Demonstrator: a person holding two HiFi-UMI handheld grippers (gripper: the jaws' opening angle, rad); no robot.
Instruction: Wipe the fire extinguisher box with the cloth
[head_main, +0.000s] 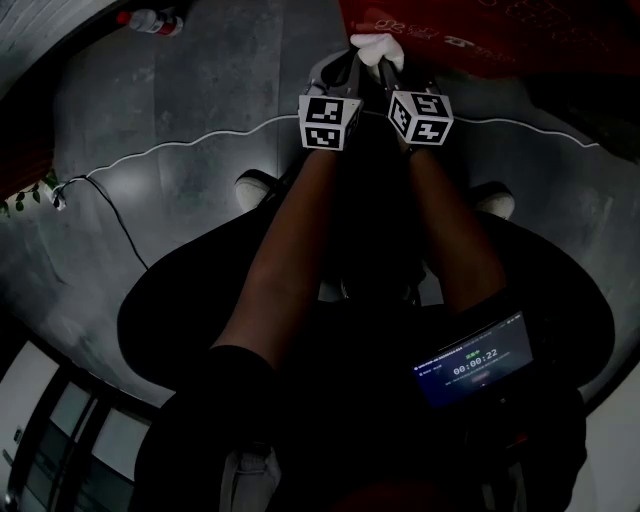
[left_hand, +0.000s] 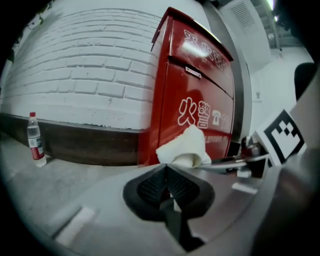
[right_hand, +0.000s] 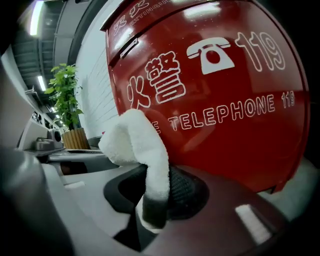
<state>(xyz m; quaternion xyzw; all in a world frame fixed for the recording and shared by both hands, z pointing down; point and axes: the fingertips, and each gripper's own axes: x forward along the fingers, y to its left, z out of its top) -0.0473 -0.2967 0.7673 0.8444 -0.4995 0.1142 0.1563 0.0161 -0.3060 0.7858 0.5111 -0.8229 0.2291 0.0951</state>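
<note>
The white terry cloth (right_hand: 137, 145) was clamped in the right gripper (right_hand: 156, 192), its loose end bunched just before the front of the red metal fire extinguisher box (right_hand: 225, 115) (contact unclear). The left gripper (left_hand: 167, 186), jaws together on nothing, faced the box beside the cloth. A plastic water bottle (left_hand: 35, 140) stood well apart from the box against the white brick wall (left_hand: 95, 75).

grey concrete floor (head_main: 180, 90), smooth, faintly glossy. carried a clear plastic water bottle (left_hand: 36, 140) with red label, upright against the dark skirting of the white brick wall (left_hand: 90, 65). bore the red fire extinguisher box (left_hand: 195, 100) well right of the bottle, base down. also held a thin white cable (head_main: 200, 140) in a wavy line and two pale shoes (head_main: 258, 188) just below it.
</note>
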